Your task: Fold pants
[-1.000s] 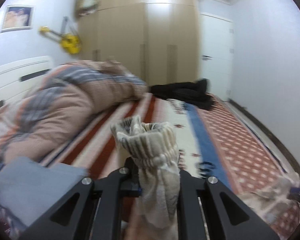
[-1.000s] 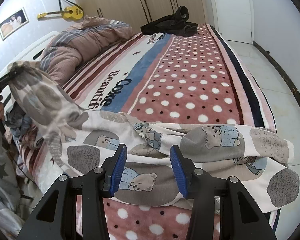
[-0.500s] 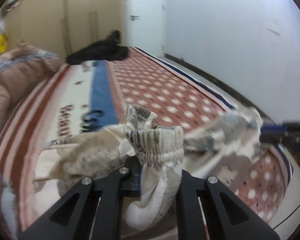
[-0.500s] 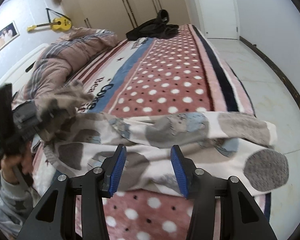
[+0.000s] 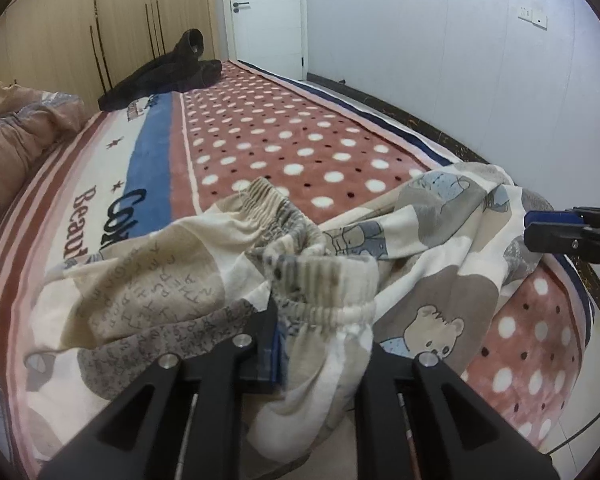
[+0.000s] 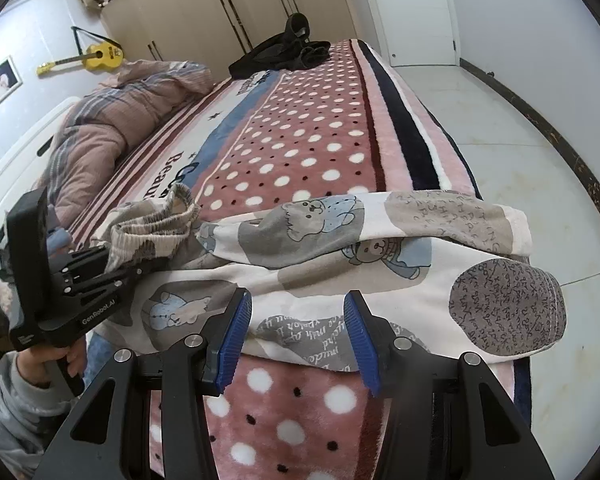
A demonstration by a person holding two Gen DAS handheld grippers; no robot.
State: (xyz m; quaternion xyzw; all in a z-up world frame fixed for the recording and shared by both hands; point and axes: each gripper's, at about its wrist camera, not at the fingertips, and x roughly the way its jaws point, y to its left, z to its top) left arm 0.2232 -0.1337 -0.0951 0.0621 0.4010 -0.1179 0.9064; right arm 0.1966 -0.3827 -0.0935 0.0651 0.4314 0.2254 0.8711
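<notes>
Across the near edge of the polka-dot fleece blanket (image 6: 300, 128) lie the cream bear-print pants (image 6: 380, 280). At their left end the left gripper (image 5: 320, 320) pinches the ribbed waistband, jaws beginning to part. Right gripper (image 6: 296, 336) hovers half-open above the legs. Behind sit a brown quilt (image 6: 112, 132) and black clothes (image 6: 284, 56).
</notes>
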